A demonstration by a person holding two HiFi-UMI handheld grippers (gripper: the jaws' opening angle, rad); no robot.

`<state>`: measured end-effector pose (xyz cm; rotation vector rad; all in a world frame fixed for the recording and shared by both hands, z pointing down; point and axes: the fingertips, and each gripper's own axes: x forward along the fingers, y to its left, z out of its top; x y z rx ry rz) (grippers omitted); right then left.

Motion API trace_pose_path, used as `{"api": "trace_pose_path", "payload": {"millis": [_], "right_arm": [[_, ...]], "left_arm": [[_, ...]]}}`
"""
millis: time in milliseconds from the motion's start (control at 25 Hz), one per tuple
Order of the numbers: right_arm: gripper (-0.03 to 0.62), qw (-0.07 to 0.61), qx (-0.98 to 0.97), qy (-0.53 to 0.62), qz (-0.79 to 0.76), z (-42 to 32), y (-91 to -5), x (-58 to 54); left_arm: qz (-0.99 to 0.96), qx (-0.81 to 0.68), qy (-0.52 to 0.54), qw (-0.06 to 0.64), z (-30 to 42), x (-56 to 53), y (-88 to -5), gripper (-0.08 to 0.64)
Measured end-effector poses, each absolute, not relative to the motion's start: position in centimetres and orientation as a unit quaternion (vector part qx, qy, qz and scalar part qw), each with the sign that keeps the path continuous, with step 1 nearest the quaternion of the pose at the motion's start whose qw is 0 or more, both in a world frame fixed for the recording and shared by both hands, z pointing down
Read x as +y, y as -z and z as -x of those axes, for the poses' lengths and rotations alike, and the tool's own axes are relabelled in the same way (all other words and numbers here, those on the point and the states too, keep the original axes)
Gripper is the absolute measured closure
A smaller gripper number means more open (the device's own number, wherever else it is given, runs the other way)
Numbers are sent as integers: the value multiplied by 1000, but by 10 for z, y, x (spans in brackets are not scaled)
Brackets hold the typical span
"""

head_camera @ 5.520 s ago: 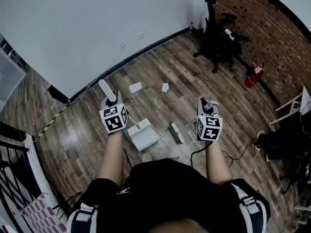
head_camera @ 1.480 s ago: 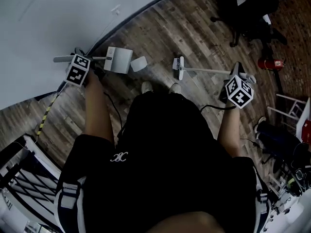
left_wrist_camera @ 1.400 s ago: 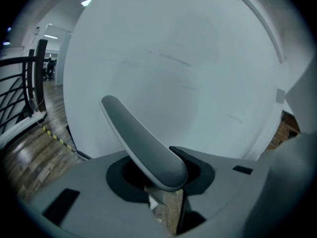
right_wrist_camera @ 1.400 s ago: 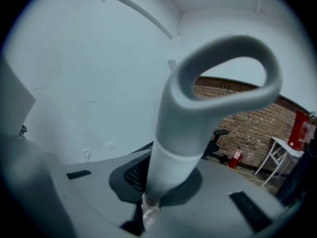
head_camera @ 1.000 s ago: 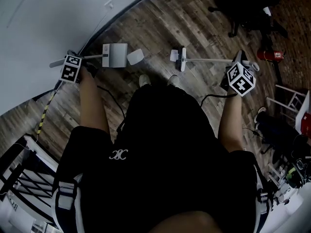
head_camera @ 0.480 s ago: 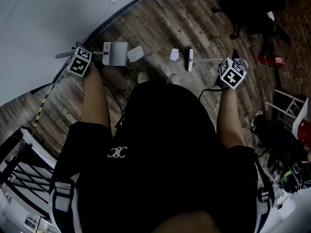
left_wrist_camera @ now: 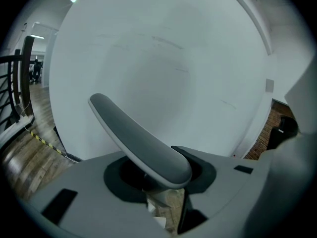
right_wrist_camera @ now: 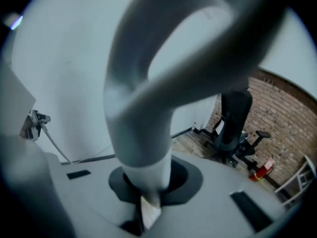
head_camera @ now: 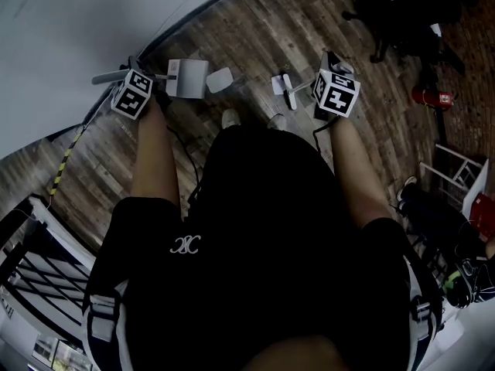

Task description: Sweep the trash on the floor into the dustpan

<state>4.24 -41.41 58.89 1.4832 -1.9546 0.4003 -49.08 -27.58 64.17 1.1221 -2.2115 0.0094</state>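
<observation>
Head view, left gripper: it holds the white plastic dustpan on the brown wooden plank floor, just beside its fingers.
Head view, trash: a larger white paper scrap lies at the pan's open edge. A small white paper scrap lies nearer to the right fingers.
Head view, right gripper: the white broom head is just beside the small scrap.
Left gripper view: the flat grey dustpan handle stands between the fingers. They have just been opening a little, yet appear to grip it.
Right gripper view: the fingers are closed on the round pale grey broom handle.
Progress: early, I judge. Both scraps are left to sweep in.
</observation>
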Motion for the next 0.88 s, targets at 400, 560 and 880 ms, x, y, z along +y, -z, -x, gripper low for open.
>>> {"api": "trace_pose_path", "payload": {"millis": [400, 560, 880], "right_arm": [[549, 280, -726, -243, -580, 68, -594, -449], [545, 268, -718, -266, -585, 109, -591, -461], [543, 182, -717, -382, -554, 174, -601, -455]], "left_arm": [[-454, -830, 14, 325, 481, -274, -646, 397], [-464, -823, 18, 326, 479, -273, -646, 391], [-478, -813, 19, 331, 478, -264, -647, 390]]}}
